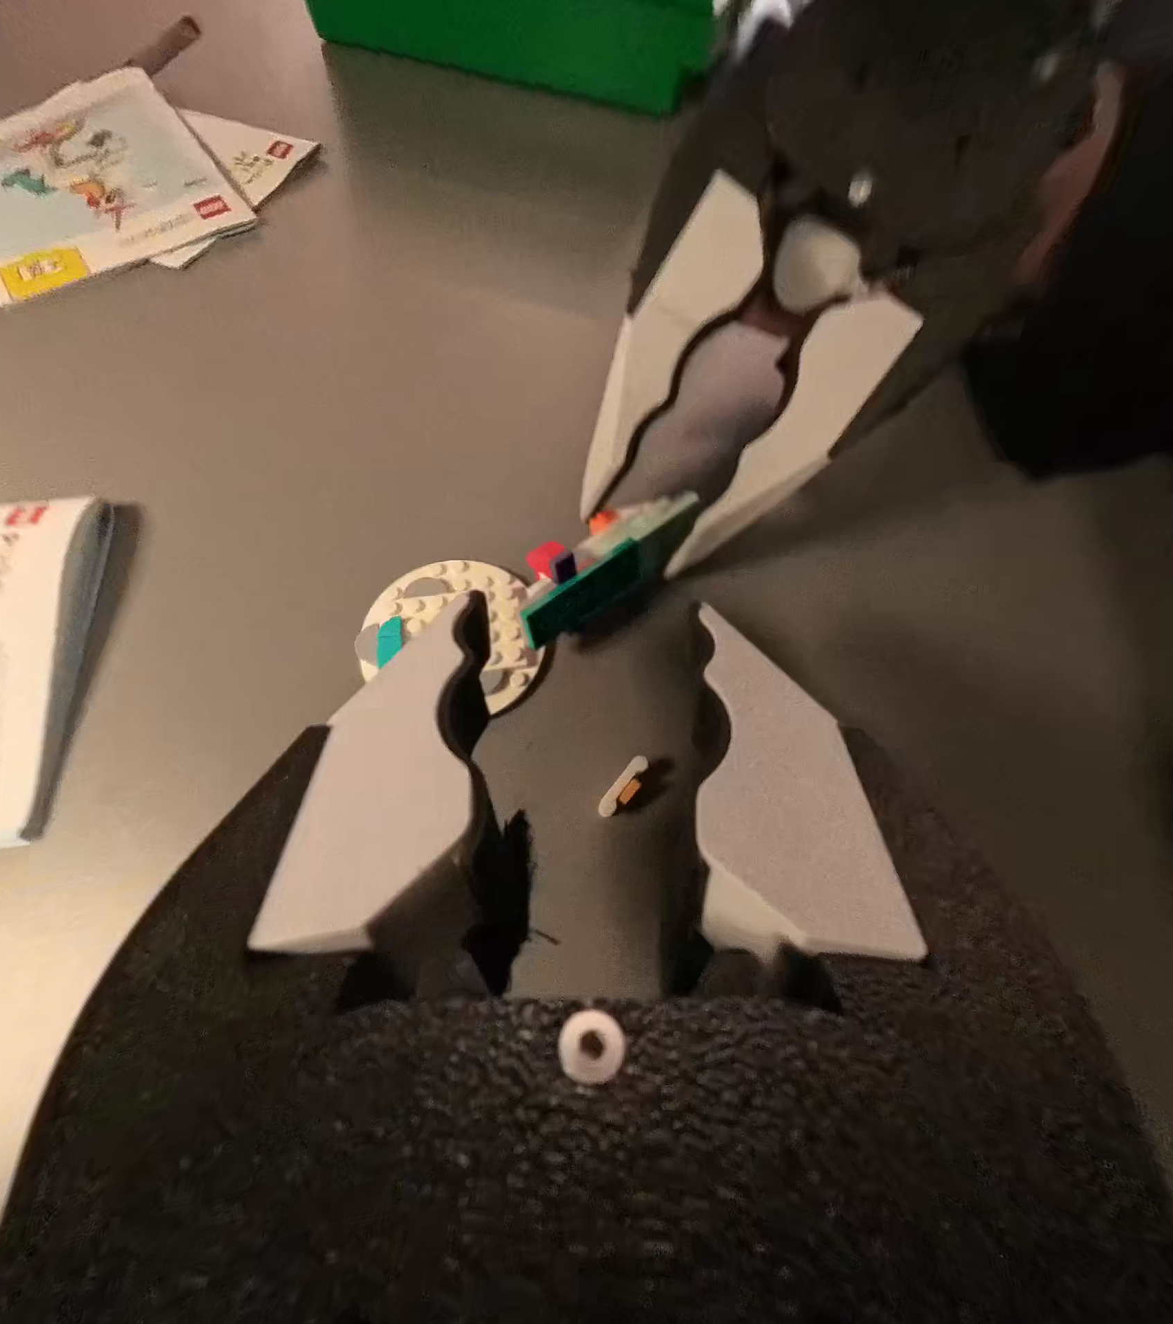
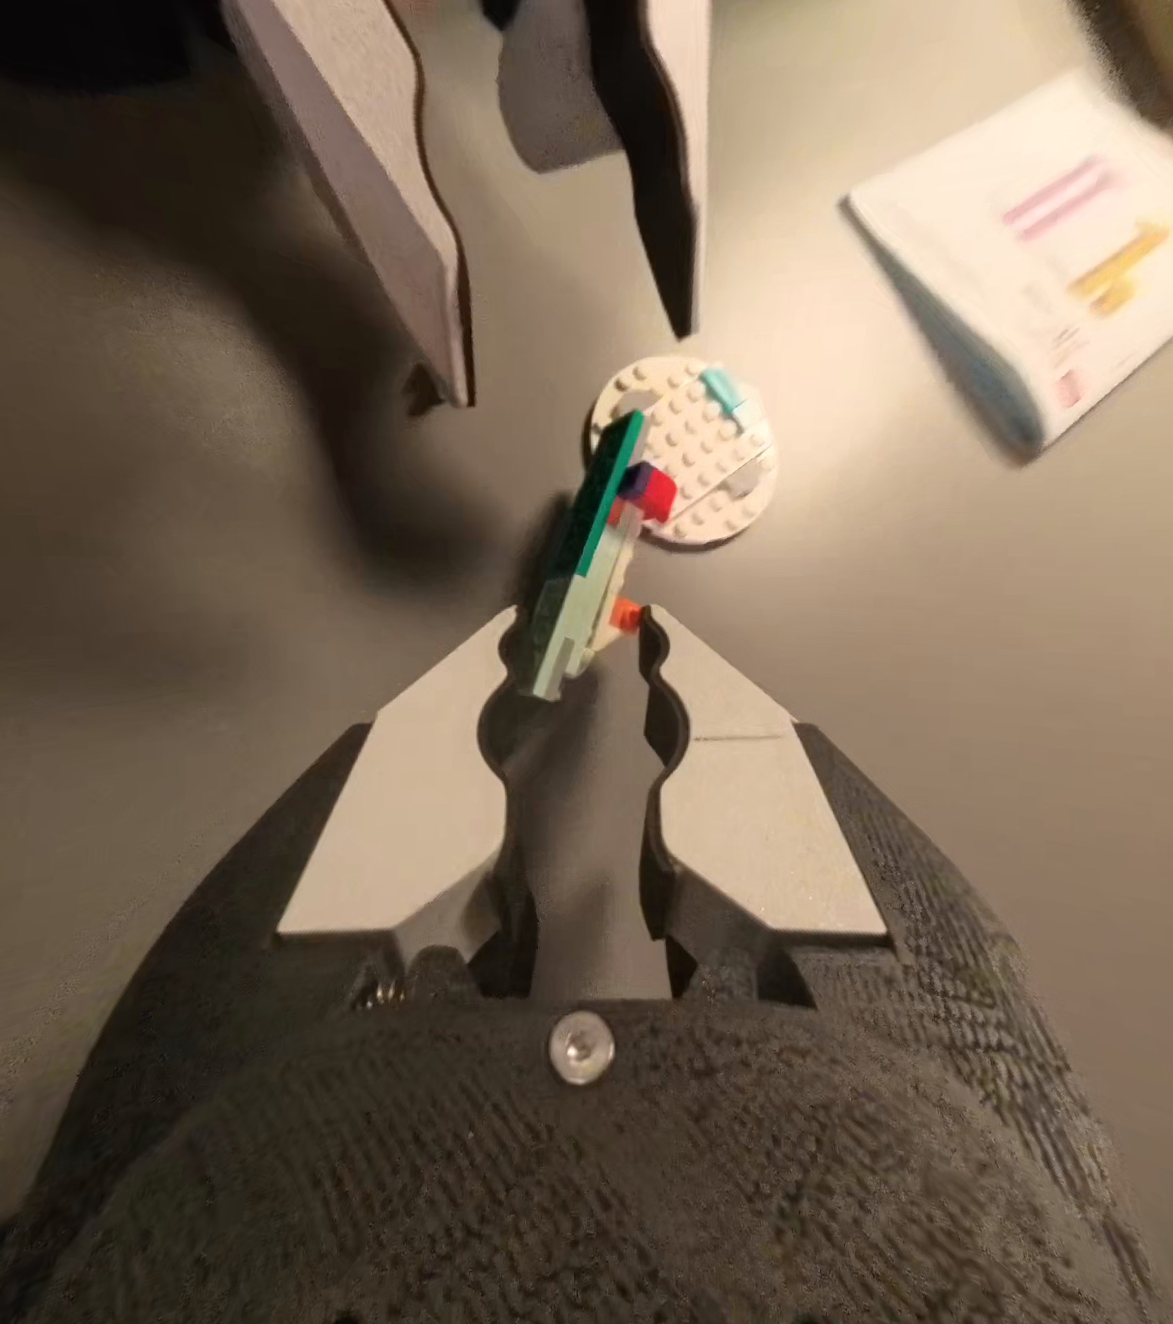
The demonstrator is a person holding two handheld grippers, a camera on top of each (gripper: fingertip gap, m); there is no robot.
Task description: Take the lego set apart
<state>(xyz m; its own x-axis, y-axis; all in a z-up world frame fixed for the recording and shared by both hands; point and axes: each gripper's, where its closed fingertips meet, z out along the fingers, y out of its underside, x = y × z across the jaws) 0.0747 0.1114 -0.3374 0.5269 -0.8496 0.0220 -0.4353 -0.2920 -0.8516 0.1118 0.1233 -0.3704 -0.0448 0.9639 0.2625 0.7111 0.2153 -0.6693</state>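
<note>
- My right claw (image 2: 580, 620) grips a small lego assembly (image 2: 587, 559): a dark green plate over pale green and white pieces, with a red block, a dark blue piece and an orange stud; its fingertips pinch the end farthest from the round white plate.
- The assembly is tilted on edge, its far end hanging over the rim of the round white studded plate (image 2: 701, 458), which lies flat on the grey table (image 2: 855, 645).
- A teal piece (image 2: 723, 390) sits on the round plate, on the side away from the assembly.
- My left claw (image 1: 587, 609) is released, jaws wide and empty; one fingertip (image 1: 458, 623) hovers over the round plate (image 1: 490, 595), the other just beside the assembly's green plate (image 1: 583, 591).
- A small white piece with an orange bit (image 1: 623, 784) lies on the table between my left fingers, near the round plate.
- An open instruction booklet (image 2: 1063, 272) lies well apart from the round plate.
- More folded booklets (image 1: 96, 186) and a green box (image 1: 519, 43) lie farther off beyond it.
</note>
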